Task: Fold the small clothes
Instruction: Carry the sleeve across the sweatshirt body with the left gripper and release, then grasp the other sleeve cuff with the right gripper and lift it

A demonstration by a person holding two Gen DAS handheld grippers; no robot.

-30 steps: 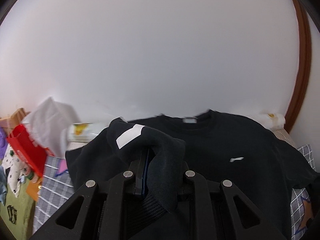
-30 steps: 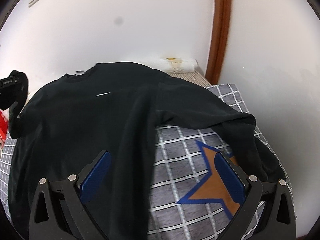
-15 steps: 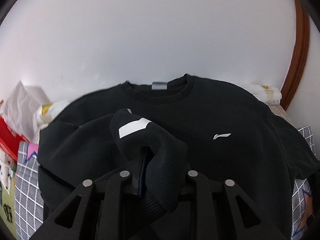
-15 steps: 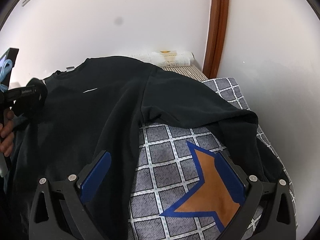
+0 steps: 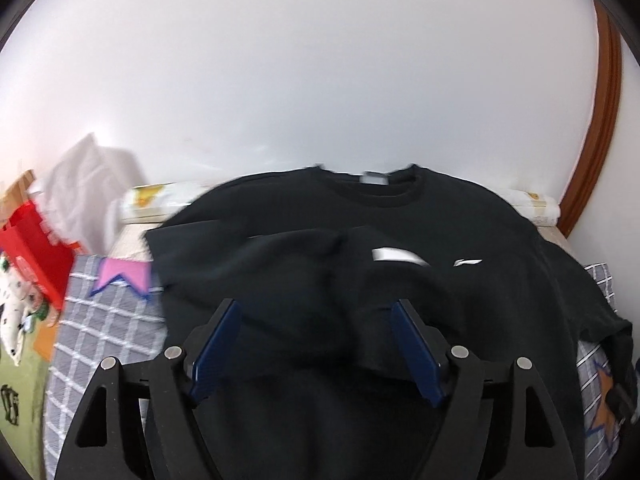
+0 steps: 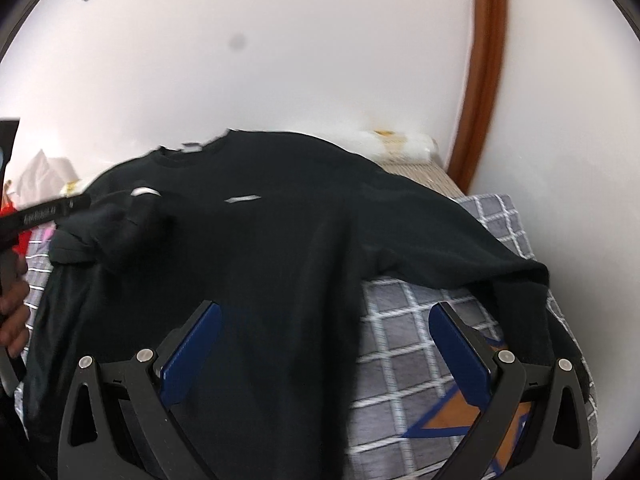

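A: Start at the left. What do you see?

B: From my left wrist camera, far left, a red bag (image 5: 34,256) and a white cloth (image 5: 86,188) against the wall (image 5: 320,80); below them the grey checked bedcover (image 5: 108,332) with a pink star shape (image 5: 120,274); then the black sweatshirt (image 5: 400,248), spread front-up across the bed, collar toward the wall, a small white logo (image 5: 468,262) on the chest.

A: And your left gripper?

B: My left gripper (image 5: 318,354) has its jaws opening, blue pads well apart; the folded-over sleeve (image 5: 360,280), with its white patch, lies in a heap between them, and neither pad presses on it.

A: Further right?

B: From the right wrist camera, the hand (image 6: 12,308) holding the left tool shows at the far left edge; the sweatshirt fills the middle; my right gripper (image 6: 326,354) stands with jaws wide apart, clamped on nothing; its left pad is over the black body of the shirt, its right pad over the checked cover and an orange star (image 6: 460,416); the other sleeve (image 6: 520,300) bends down past that pad; a brown door frame (image 6: 480,80) rises at the right.
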